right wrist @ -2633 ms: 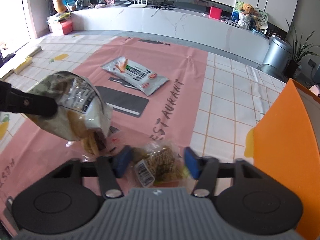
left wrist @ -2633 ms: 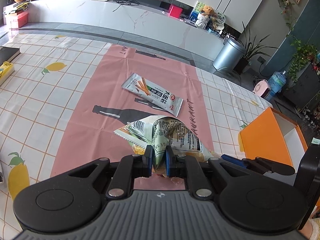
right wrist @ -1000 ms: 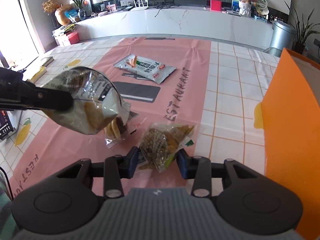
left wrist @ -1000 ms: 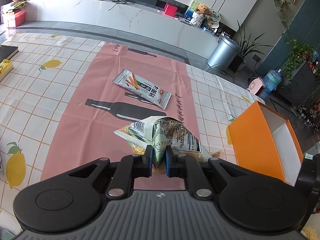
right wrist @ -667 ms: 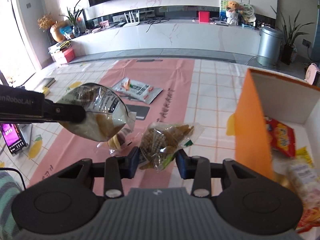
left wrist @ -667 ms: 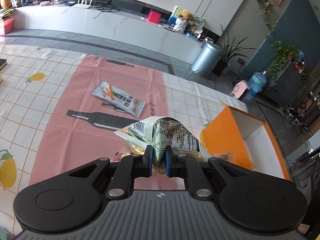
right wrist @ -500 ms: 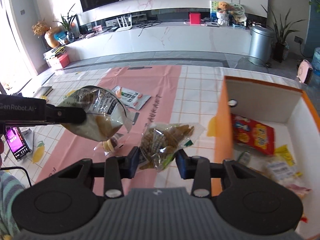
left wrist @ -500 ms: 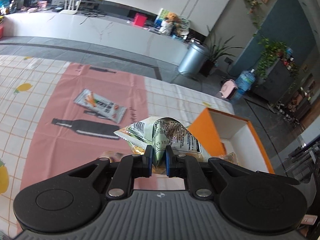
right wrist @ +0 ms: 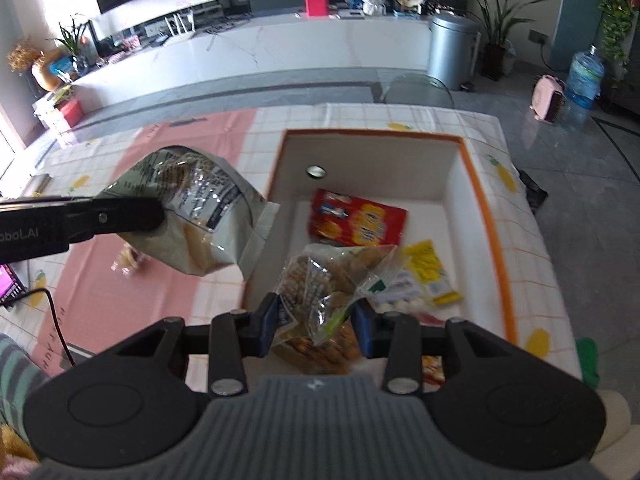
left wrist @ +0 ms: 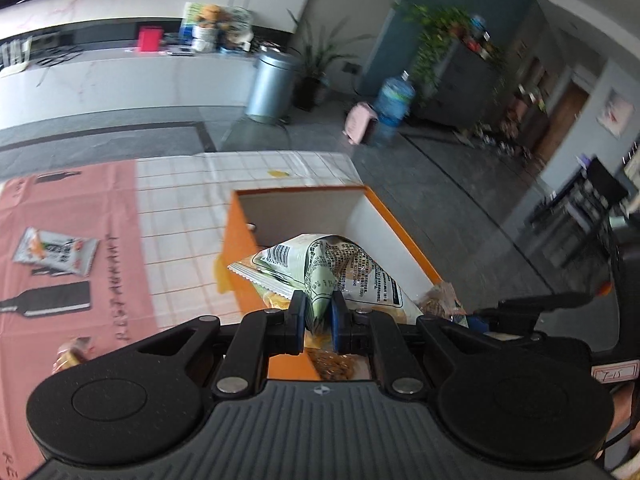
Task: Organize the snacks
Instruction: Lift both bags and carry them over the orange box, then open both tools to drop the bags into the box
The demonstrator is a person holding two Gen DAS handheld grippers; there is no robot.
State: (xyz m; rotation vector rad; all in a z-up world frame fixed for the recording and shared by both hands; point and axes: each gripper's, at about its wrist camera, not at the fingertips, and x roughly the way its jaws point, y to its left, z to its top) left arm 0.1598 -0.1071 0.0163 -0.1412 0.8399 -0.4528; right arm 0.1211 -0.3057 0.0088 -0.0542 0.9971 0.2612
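1. Right wrist view: both bags, a second ago low over the pink mat, now hang at the orange box (right wrist: pixel 486 216); I judge dropping them in comes next.
2. Right tool (right wrist: pixel 316 318) pinches the clear nut bag (right wrist: pixel 324 284) over the box's snacks.
3. Left tool (left wrist: pixel 317 310), nearly closed, grips the green bag (left wrist: pixel 332 268) at the box's near rim.
4. One packet (left wrist: pixel 54 250) remains farther off on the table (left wrist: pixel 180 216).

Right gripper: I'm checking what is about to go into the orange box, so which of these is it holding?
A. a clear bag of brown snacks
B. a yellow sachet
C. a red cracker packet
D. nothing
A: the right gripper is clamped on a clear bag of brown snacks above the orange box, while the red cracker packet and the yellow sachet lie loose inside the box.
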